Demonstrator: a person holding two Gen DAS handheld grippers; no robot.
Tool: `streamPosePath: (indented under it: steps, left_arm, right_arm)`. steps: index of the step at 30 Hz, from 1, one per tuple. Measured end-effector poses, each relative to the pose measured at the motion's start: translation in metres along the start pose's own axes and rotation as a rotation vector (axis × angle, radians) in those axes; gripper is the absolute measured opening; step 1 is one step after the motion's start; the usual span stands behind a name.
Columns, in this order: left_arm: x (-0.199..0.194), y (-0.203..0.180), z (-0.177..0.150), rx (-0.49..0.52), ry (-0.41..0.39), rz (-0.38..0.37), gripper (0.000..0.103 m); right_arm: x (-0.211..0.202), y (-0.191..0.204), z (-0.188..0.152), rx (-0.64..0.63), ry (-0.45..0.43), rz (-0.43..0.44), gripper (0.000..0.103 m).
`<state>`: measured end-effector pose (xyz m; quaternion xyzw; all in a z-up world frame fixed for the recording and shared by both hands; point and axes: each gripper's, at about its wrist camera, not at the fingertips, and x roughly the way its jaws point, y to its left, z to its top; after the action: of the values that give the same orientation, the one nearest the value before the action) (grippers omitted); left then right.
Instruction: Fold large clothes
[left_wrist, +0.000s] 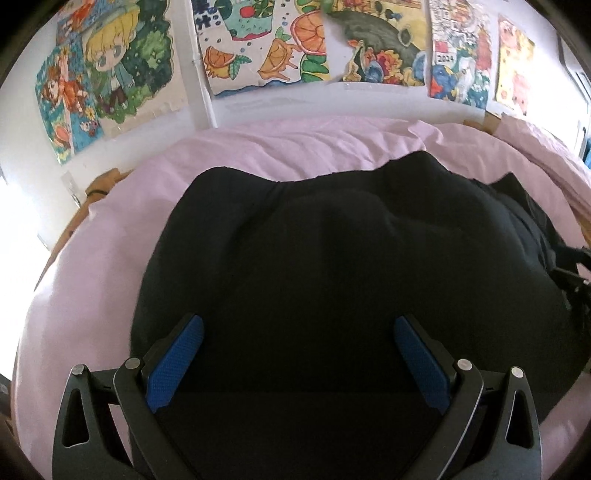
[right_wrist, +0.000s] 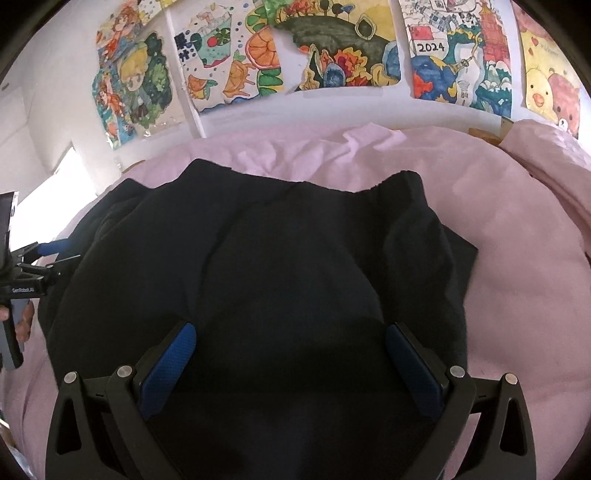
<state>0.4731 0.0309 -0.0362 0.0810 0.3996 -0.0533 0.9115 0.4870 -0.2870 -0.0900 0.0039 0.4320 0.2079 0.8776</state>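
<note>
- Looking along my left gripper (left_wrist: 298, 332), I see its two blue-padded fingers (left_wrist: 177, 363) spread wide apart, with nothing pinched between them.
- Between and ahead of those fingers lies the black garment (left_wrist: 332, 258), a large dark piece spread over the pink bedsheet (left_wrist: 92, 266); the cloth fills the whole gap between the pads, though I cannot tell whether the tips touch it or hover just above.
- Beyond the fingertips the garment's far edge runs wavy across the sheet, and past that edge the sheet is wrinkled up to the wall.
- My right gripper (right_wrist: 291, 339) shows the same stance: blue pads (right_wrist: 168, 369) well apart, holding nothing, the same black garment (right_wrist: 277, 266) under and in front of them.
- Outboard of the right finger the garment ends in a folded edge, and bare pink bedsheet (right_wrist: 524, 288) stretches away from there.
- Off to the left of my right fingers, at the frame's edge, the other gripper (right_wrist: 44, 254) pokes in over the garment's side, with a hand (right_wrist: 24, 321) on its grip.
- Far ahead of both sets of fingers, colourful drawings (right_wrist: 332, 55) are taped along the white wall above the bed; one reads "2024".
</note>
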Motion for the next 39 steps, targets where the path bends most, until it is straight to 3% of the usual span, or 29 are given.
streamPosePath:
  steps: [9,14,20,28,32,35,39]
  left_arm:
    - [-0.007,0.010,-0.017,0.011,0.032,0.028,0.102]
    - [-0.017,0.035,-0.022,-0.041,0.000,0.072,0.102]
    - [-0.028,0.075,-0.023,-0.150,-0.017,0.046,0.102]
    - [-0.024,0.101,-0.038,-0.180,0.016,-0.008,0.101]
    - [-0.013,0.102,-0.047,-0.177,0.062,-0.009,0.102]
    - [-0.008,0.104,-0.052,-0.202,0.085,-0.051,0.102]
    - [-0.001,0.110,-0.055,-0.237,0.128,-0.130,0.102]
  right_arm:
    - [-0.011,-0.005,-0.024,-0.014,0.027,0.018,0.103]
    - [-0.012,-0.007,-0.034,-0.011,0.021,0.022,0.103]
    - [-0.015,-0.012,-0.038,-0.002,0.041,0.036,0.103]
    - [-0.029,-0.025,-0.040,-0.030,0.076,0.036,0.103]
    - [-0.022,-0.047,-0.050,0.076,0.128,0.045,0.103]
    - [-0.019,-0.069,-0.057,0.207,0.158,0.101,0.103]
    - [-0.021,-0.084,-0.056,0.271,0.157,0.150,0.103]
